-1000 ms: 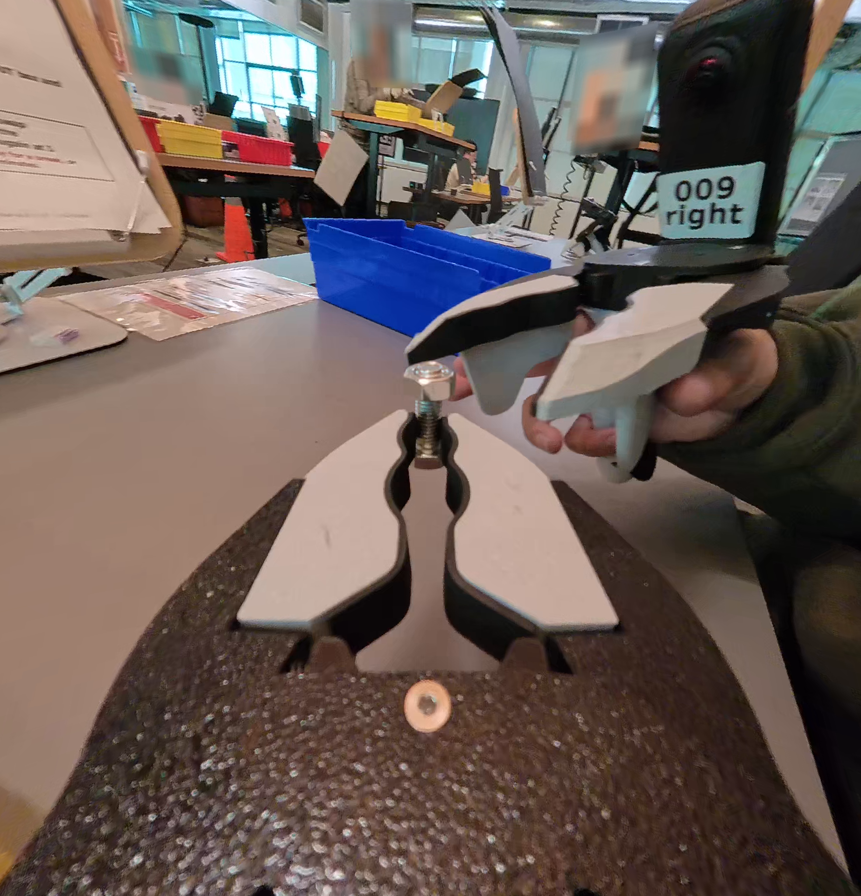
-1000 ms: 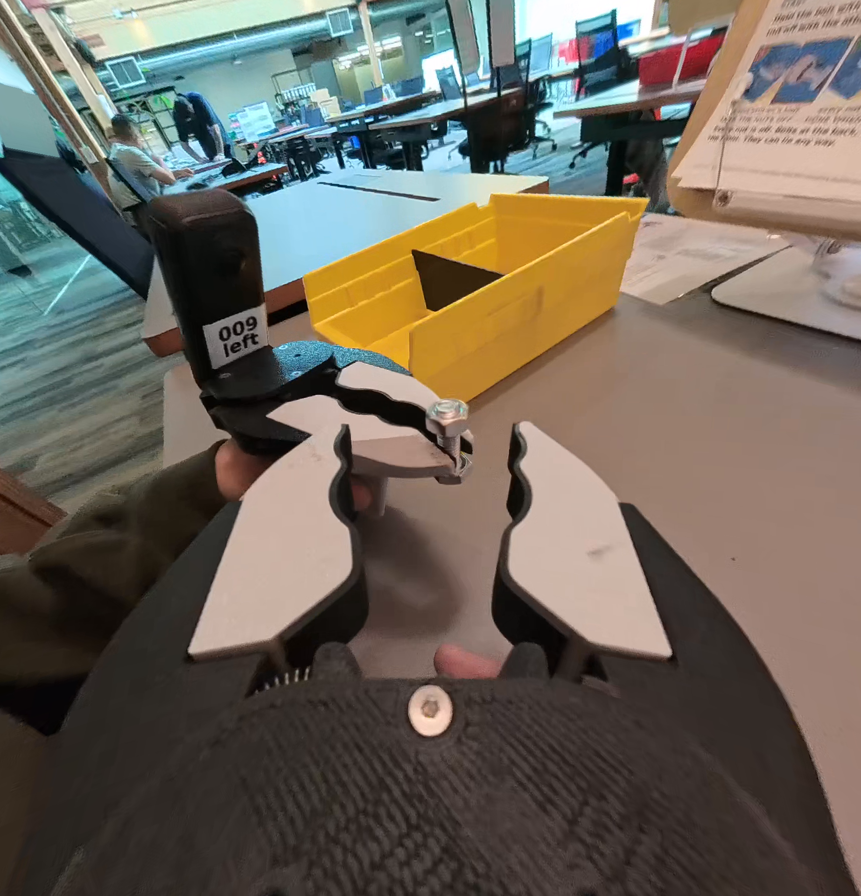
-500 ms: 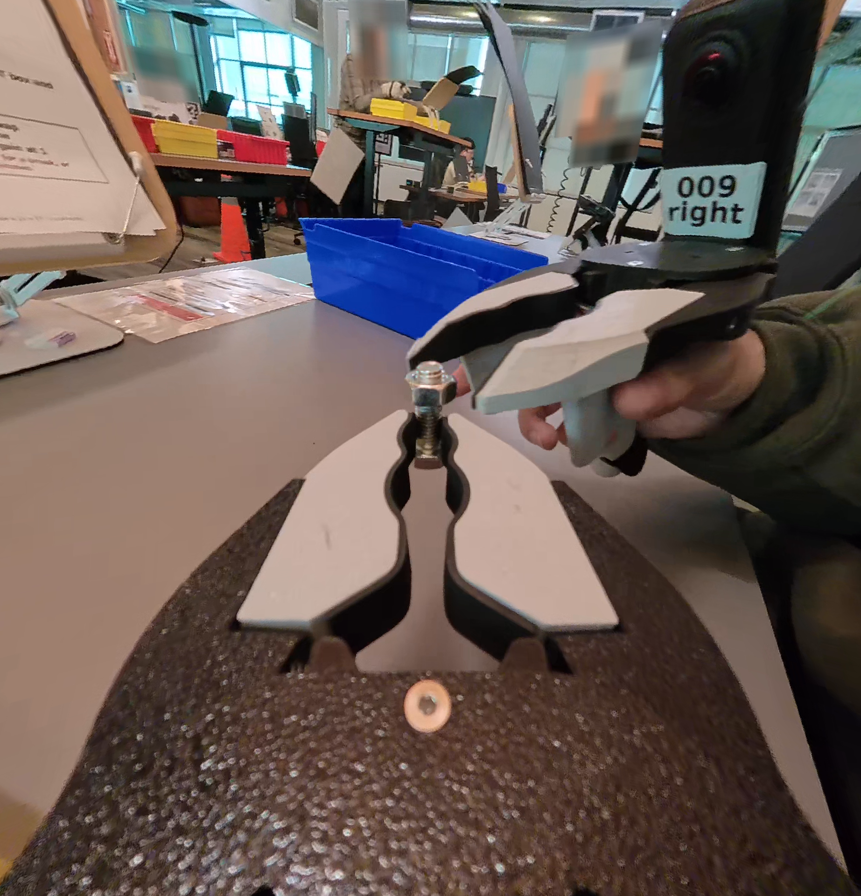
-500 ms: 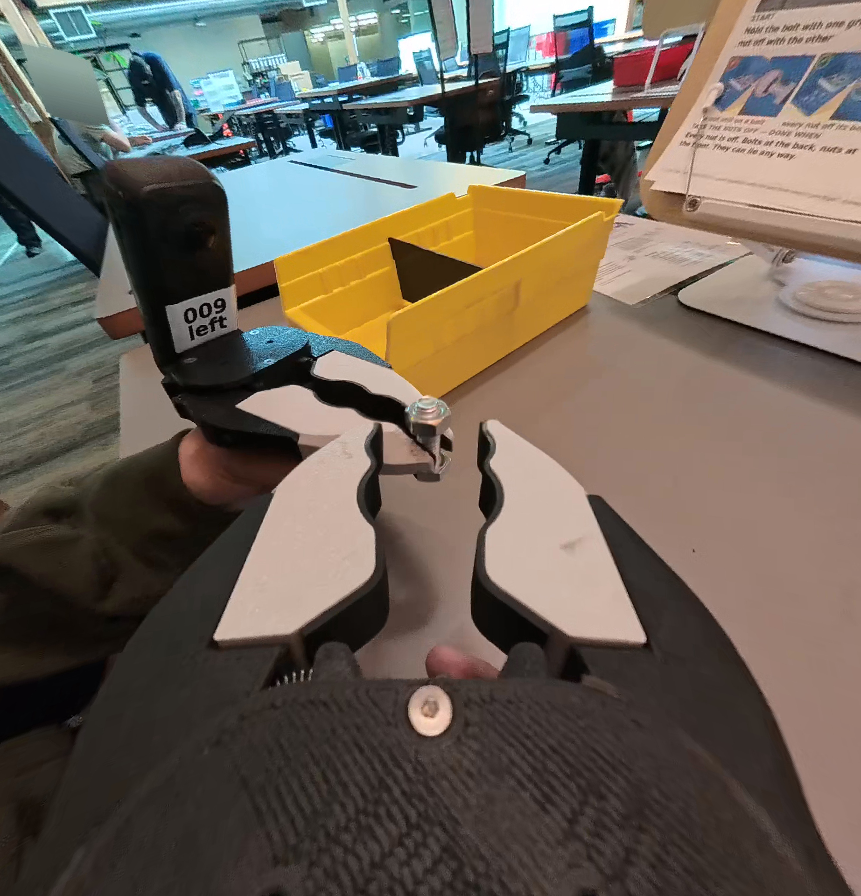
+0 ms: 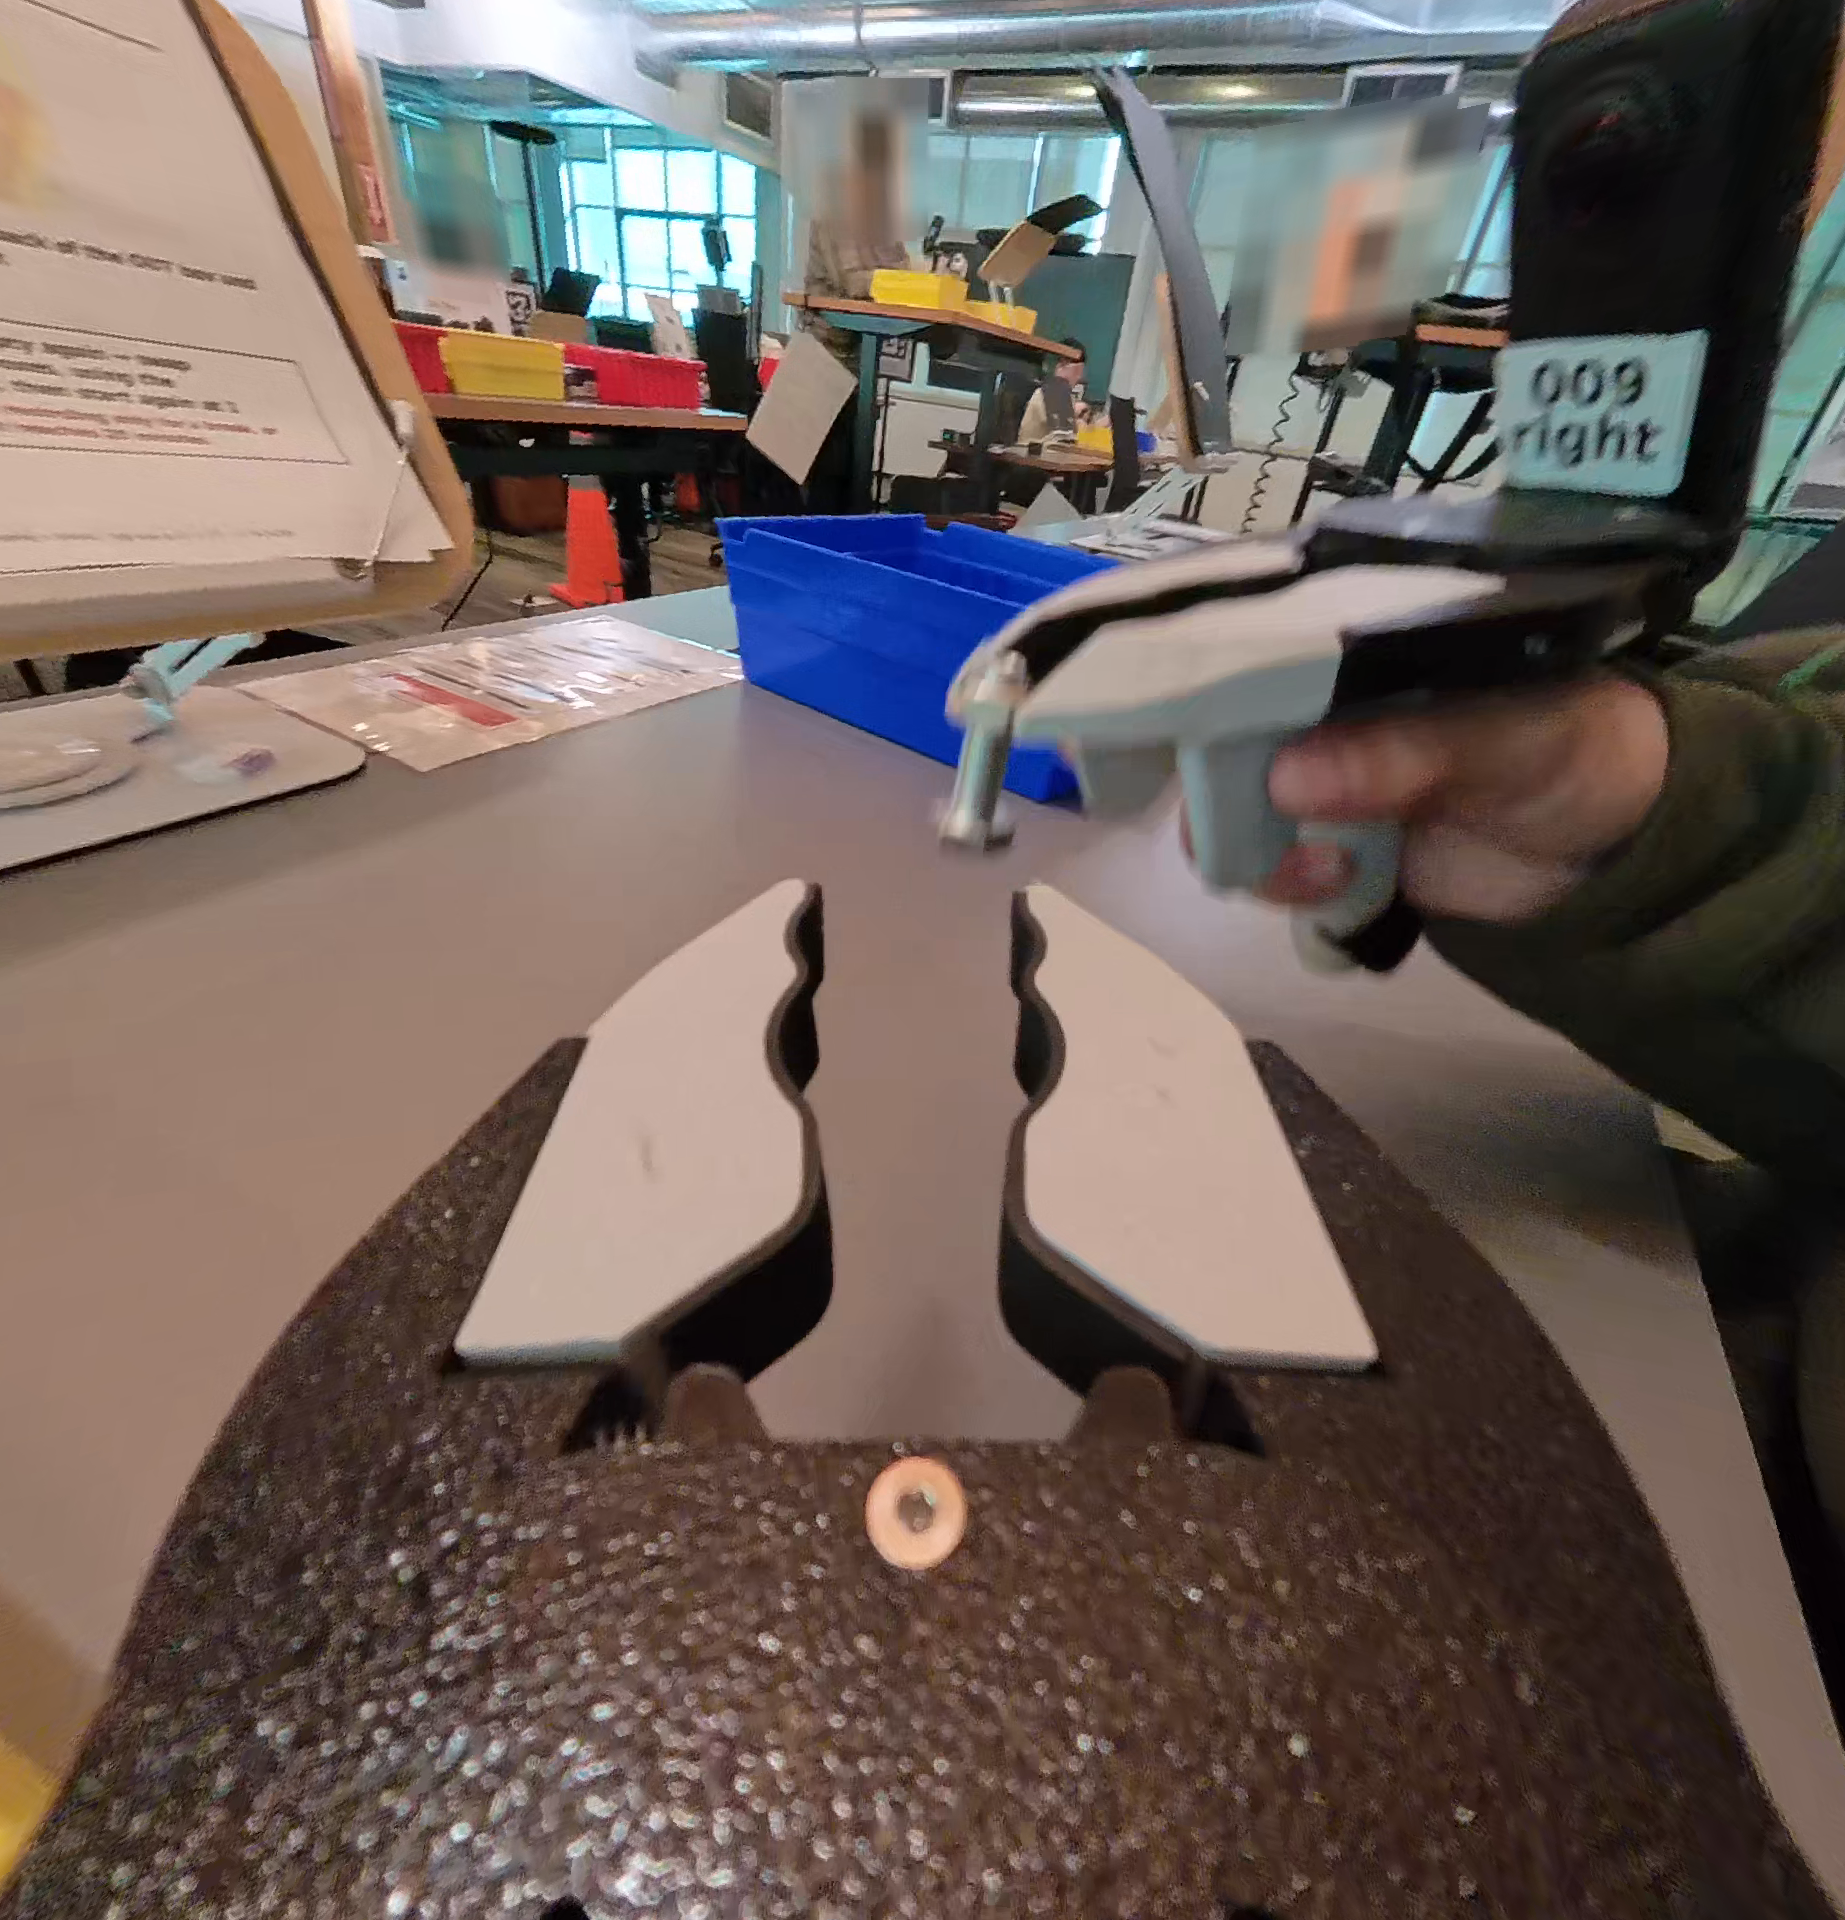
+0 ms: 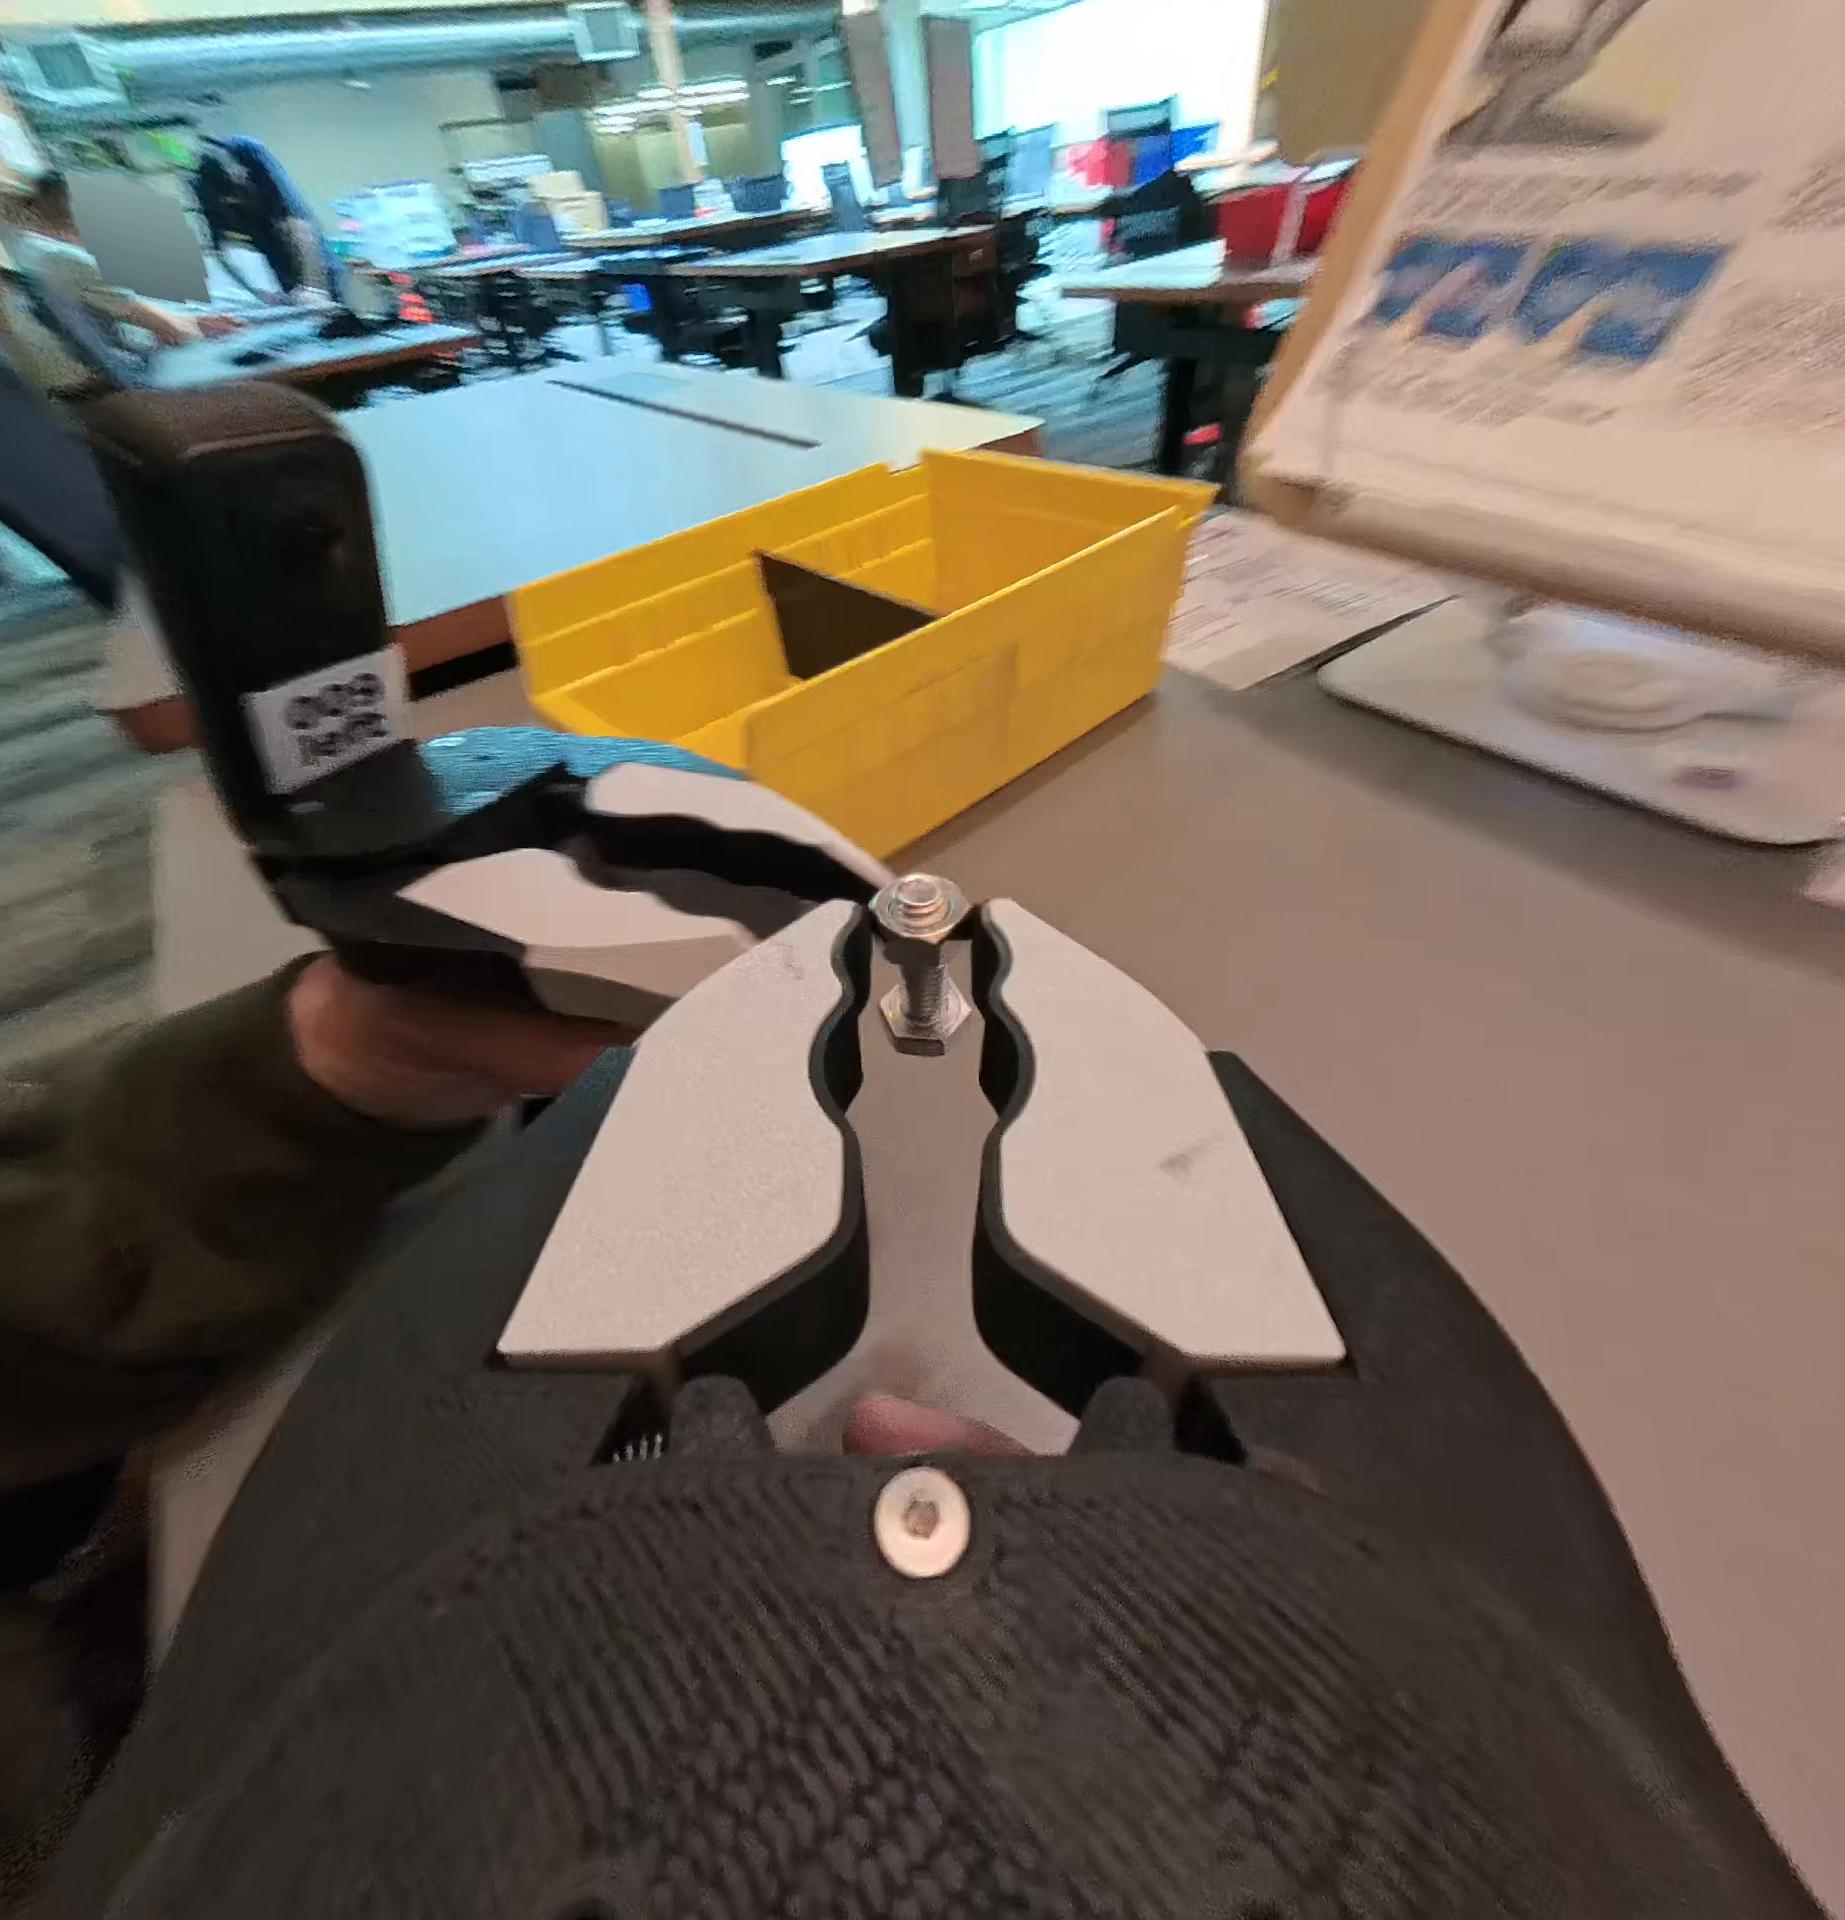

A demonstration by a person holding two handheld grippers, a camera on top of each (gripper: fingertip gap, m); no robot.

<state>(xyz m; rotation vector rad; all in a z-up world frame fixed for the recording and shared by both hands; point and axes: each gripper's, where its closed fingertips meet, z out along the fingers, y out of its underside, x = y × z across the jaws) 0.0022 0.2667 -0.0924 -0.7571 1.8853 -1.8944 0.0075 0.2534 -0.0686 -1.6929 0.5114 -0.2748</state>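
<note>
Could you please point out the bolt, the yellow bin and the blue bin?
bolt (image 6: pixel 918 961): right wrist view, threaded shank.
yellow bin (image 6: pixel 897 727): right wrist view, front wall.
blue bin (image 5: pixel 845 644): left wrist view, near side wall.

Blue bin (image 5: pixel 897 613) is partly hidden behind the right gripper (image 5: pixel 985 665), and its bolt (image 5: pixel 975 764) is smeared by blur. Paper stand (image 6: pixel 1583 312) runs off frame, print all fuzzy. Yellow bin's (image 6: pixel 876 717) contents aren't visible.

A silver bolt (image 6: pixel 916 966) with a nut is clamped upright between the tips of the right gripper (image 6: pixel 918 930), above a grey table (image 6: pixel 1417 1039). The left gripper (image 6: pixel 793 883), fingers parted, is seen at 10 o'clock, touching or just beside the bolt. A yellow bin (image 6: pixel 897 727) with a black divider is set at 12 o'clock.
</note>
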